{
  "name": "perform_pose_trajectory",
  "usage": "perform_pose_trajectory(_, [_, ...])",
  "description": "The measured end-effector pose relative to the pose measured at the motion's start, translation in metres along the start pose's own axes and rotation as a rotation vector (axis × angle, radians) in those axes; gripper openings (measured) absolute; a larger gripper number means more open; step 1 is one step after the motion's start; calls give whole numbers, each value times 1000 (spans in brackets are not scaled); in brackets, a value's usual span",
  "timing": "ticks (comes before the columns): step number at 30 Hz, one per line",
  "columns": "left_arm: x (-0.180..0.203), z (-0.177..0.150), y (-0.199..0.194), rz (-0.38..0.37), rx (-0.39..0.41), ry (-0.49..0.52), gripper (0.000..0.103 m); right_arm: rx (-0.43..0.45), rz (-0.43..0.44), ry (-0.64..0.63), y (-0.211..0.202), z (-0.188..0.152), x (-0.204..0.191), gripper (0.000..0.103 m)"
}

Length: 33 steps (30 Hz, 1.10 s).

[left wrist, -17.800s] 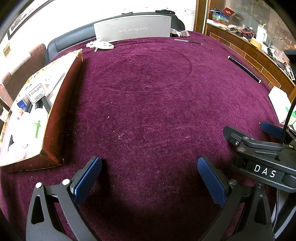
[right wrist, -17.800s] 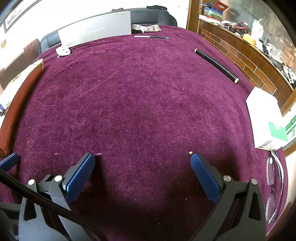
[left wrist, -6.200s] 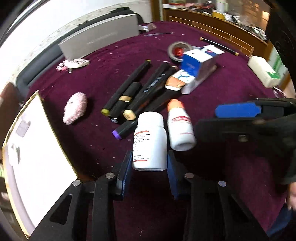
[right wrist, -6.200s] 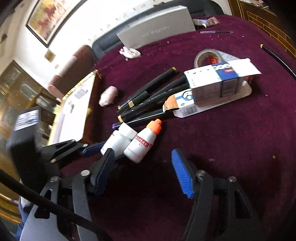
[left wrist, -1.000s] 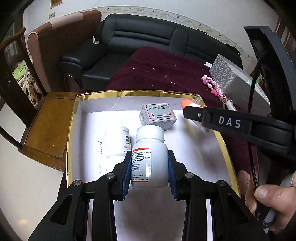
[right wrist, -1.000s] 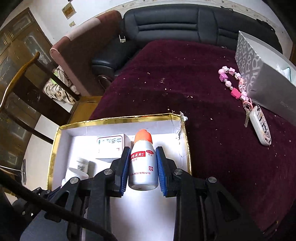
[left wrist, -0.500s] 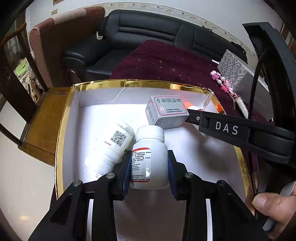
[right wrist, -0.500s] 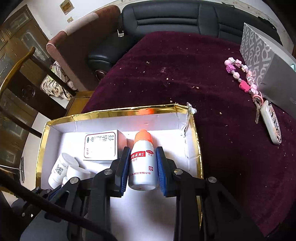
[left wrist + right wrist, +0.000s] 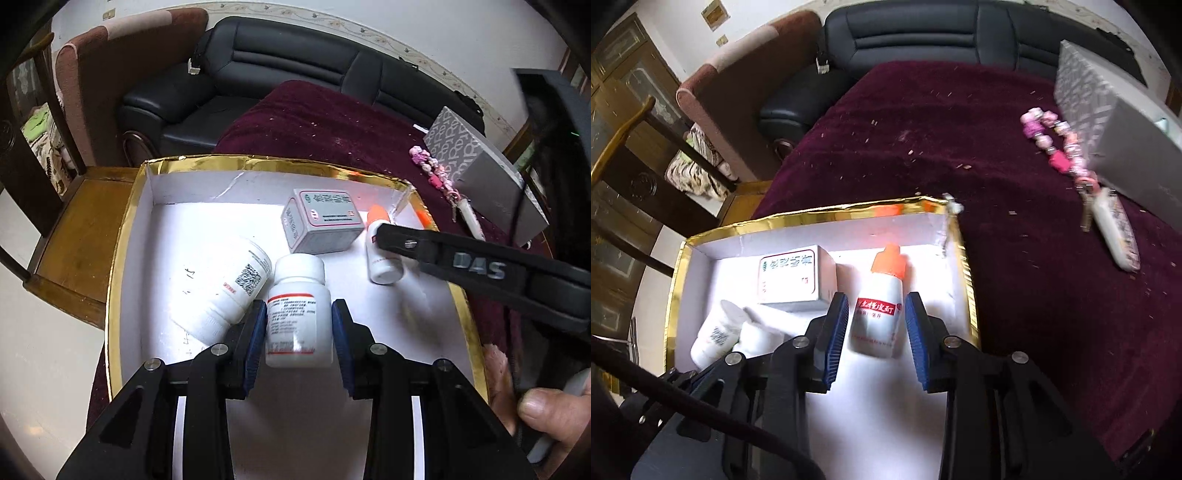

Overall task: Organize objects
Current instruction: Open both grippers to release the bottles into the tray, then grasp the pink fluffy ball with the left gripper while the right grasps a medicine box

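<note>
Gold-rimmed box holding medicine carton, left jaws pinching white bottle, right jaws opening around dropper bottle

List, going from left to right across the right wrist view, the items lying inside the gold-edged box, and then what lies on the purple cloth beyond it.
QR-code bottle → white-capped bottle → medicine carton → orange-capped dropper bottle, between the opening jaws of the right gripper → box's gold rim → pink bead keychain → grey gift box.
</note>
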<state>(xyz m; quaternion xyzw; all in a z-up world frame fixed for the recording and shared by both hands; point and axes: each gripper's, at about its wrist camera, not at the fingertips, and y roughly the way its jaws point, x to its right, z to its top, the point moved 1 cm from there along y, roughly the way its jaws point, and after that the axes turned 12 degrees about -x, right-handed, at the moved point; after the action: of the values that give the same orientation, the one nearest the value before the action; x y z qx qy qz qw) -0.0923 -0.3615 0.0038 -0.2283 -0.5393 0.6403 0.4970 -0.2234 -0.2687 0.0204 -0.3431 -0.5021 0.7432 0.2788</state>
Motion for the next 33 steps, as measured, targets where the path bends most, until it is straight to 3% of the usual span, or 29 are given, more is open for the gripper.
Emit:
perform_pose_trajectory(6, [15,-7,-26,-48,41,60,31,75,85,91,-52,-42,11,39])
perform_pose_trajectory(11, [39,-11,-45,-63,59,158,32,129,119,136,-97,-87,30,39])
perform_pose_trajectory(17, [90,-28,-47,-104,-14,329,32,207,126,302,-139,-141,95,42])
perform_pose_trajectory(22, [137,-39,-40,-126,-85,449,32,212,126,446,-160,-188,153,44])
perform_pose_trajectory(27, [177,-41,-6,-197,-254,452,47,214,138,513,-174,-221,192,44])
perform_pose_trajectory(31, [196,-39,21,-145,-337,415,47,224,157,548,-188,-246,220,50])
perform_pose_trajectory(33, [206,-38,26,-65,-301,421,52,230,159,570,-195,-260,234,54])
